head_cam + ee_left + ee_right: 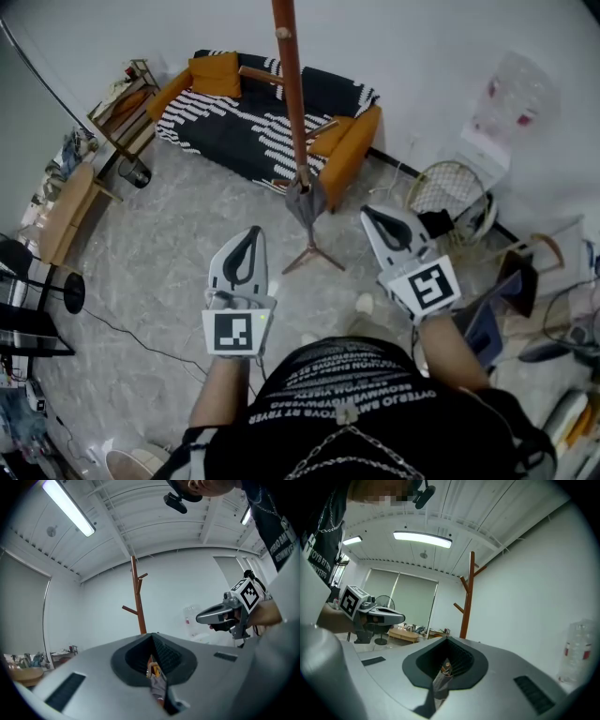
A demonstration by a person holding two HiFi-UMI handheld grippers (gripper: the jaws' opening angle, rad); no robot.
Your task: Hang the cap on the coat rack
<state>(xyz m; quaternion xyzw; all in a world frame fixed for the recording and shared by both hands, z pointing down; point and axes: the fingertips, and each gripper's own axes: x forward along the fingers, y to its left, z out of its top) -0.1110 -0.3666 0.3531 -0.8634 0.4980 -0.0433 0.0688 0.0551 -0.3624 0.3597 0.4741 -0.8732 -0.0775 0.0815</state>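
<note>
The brown wooden coat rack [292, 103] stands ahead of me, its legs on the grey floor. A grey cap [306, 199] hangs against the pole, low down, above the legs. My left gripper [247, 242] is held left of the rack's base, jaws shut and empty. My right gripper [382, 221] is held right of it, also shut and empty. Neither touches the cap. In the left gripper view the closed jaws [152, 637] point up at the rack [137, 602], with the right gripper [213, 616] beside. The right gripper view shows its shut jaws [446, 641], the rack [467, 597] and the left gripper [389, 616].
A black-and-white sofa with orange cushions [267, 112] stands behind the rack. At the left are a wooden side table [66, 211] and a small shelf [122, 103]. A round wire fan [450, 192] and clutter lie at the right. A cable runs over the floor [131, 333].
</note>
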